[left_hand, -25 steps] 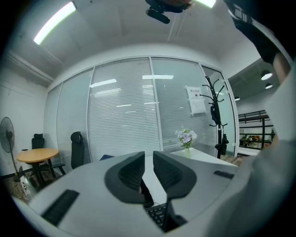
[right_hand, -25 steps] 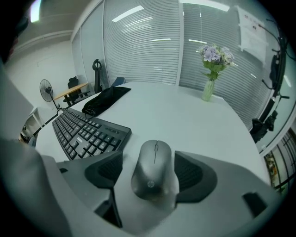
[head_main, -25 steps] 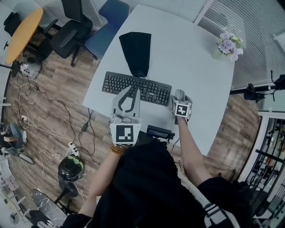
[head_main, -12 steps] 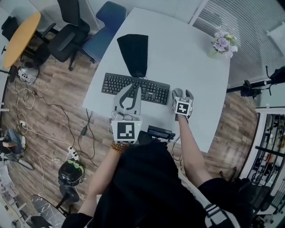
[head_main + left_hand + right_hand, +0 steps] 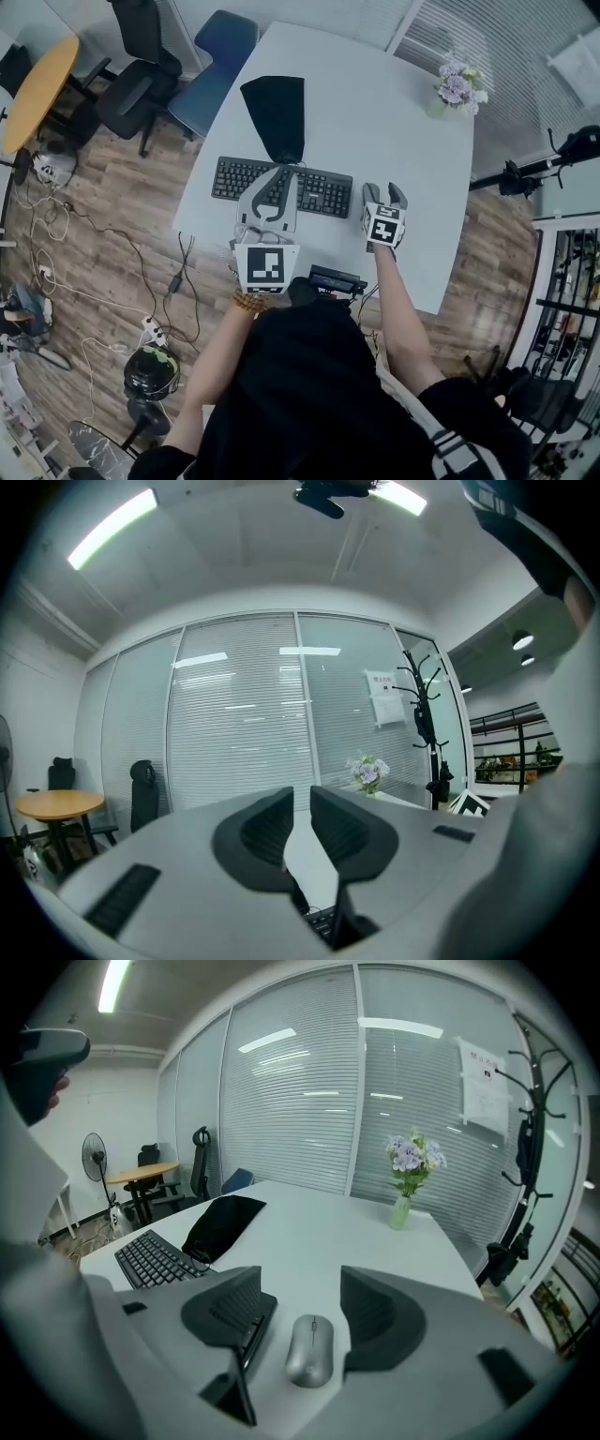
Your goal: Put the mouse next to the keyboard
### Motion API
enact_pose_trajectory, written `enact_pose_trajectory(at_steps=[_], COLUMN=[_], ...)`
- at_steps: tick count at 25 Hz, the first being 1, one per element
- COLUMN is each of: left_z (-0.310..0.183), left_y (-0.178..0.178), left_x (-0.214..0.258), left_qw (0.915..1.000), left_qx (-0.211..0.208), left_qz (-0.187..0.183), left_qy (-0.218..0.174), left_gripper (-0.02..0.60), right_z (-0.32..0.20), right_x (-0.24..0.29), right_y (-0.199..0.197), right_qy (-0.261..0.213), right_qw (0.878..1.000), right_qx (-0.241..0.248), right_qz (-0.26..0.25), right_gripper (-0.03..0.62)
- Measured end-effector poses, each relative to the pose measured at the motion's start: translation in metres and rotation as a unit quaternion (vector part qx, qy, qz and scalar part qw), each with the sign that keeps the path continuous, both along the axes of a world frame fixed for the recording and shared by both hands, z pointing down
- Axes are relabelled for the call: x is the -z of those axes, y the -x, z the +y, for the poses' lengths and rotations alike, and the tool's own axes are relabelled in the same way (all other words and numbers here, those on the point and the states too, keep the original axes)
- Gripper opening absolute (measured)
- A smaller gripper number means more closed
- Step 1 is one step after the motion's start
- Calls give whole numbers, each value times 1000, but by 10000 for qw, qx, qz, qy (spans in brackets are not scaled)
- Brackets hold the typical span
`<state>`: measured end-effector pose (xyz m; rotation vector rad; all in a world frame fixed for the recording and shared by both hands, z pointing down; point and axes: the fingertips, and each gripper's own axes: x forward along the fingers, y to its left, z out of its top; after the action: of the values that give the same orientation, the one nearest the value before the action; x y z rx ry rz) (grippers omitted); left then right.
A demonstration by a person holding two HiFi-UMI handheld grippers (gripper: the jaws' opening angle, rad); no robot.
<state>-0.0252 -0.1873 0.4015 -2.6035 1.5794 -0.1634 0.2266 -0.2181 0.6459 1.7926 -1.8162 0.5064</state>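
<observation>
In the head view the mouse is almost wholly hidden under the right gripper (image 5: 385, 194) and cannot be made out there. It is shown plainly only in the right gripper view, where the silver mouse (image 5: 309, 1352) lies flat on the white table (image 5: 394, 122) between the 2 jaws. Those jaws are spread and closing, and a gap is seen on each side of the mouse, so it is not yet pinched.

The middle of the keyboard (image 5: 326, 193) is covered by the left gripper (image 5: 281, 173), which is held above it. In the left gripper view only a sliver of keys is seen under the jaws, and the rest of the table is blocked by the gripper's body. The left jaws are drawn nearly together, with a narrow slit between them and nothing in it. The near edge of the table is cut off by the person's dark clothing.

The mouse is placed at 3 o'clock of the keyboard, just beside its right end. A black pouch (image 5: 277, 112) is laid at 12 o'clock of the keyboard, touching its far edge. A vase of flowers (image 5: 455, 89) is set at 1 o'clock, well apart.

Against the picture from 1 second ago, the right jaws are held narrower. Both grippers are kept at the same places by the keyboard. The whole scene is shifted slightly up and left in the head view.
</observation>
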Motion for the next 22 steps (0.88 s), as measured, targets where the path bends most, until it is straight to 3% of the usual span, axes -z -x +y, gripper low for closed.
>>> enact_pose_trajectory(at_steps=[8,16,22], left_z=[4,12,18], left_y=[-4,-8,-4], left_x=[6,10,15], left_qw=[9999,9998,9998], left_qx=[-111,-202,-195], left_qz=[23,30,34], left_qy=[15,-21,-68], left_gripper=[60,60,60], right_z=[-6,-9,3], right_x=[61,141,188], right_y=[13,38,48], right_qy=[-640,-1453,-2042], right_qw=[9978,9883,9779], right_qx=[37,438,324], right_qz=[-160,181,303], right_gripper=[244,227,184])
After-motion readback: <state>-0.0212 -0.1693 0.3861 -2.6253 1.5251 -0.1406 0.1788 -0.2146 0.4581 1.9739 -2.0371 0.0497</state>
